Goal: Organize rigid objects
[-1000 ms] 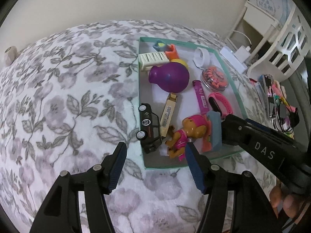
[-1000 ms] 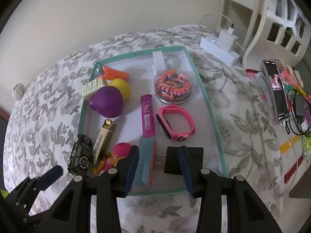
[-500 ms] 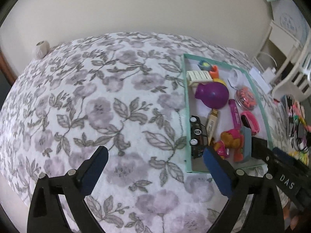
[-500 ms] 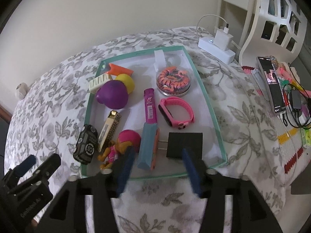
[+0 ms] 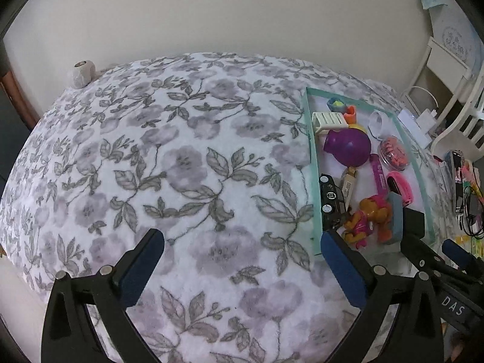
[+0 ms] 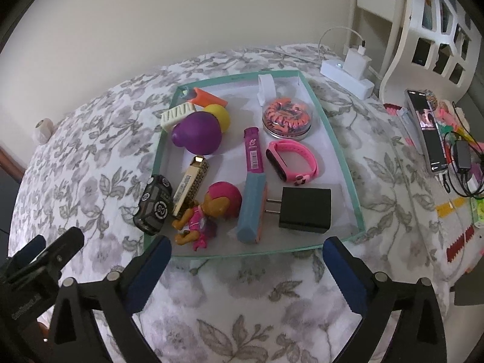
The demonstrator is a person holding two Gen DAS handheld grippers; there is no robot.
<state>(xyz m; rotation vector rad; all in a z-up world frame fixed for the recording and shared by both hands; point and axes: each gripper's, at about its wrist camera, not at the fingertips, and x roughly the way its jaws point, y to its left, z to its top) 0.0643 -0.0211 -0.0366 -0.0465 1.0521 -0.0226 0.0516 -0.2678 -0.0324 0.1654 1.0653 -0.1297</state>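
Note:
A teal-rimmed tray lies on the floral bedspread. In it are a black charger plug, a blue-and-orange block, a pink toy figure, a gold bar, a purple ball, a pink watch band and a tin of orange coils. A black toy car rests on the left rim. My right gripper hovers at the tray's near edge, jaws opening, nothing between them. My left gripper hangs over bare bedspread left of the tray, jaws opening, empty.
A white power strip, a phone and black cables lie right of the tray. A white chair stands behind them. A small pale round thing sits at the far left by the wall.
Both grippers have spread wide and drawn back from the tray. The black charger that was between the right fingers now lies free in the tray. The left gripper has swung left over the bedspread.

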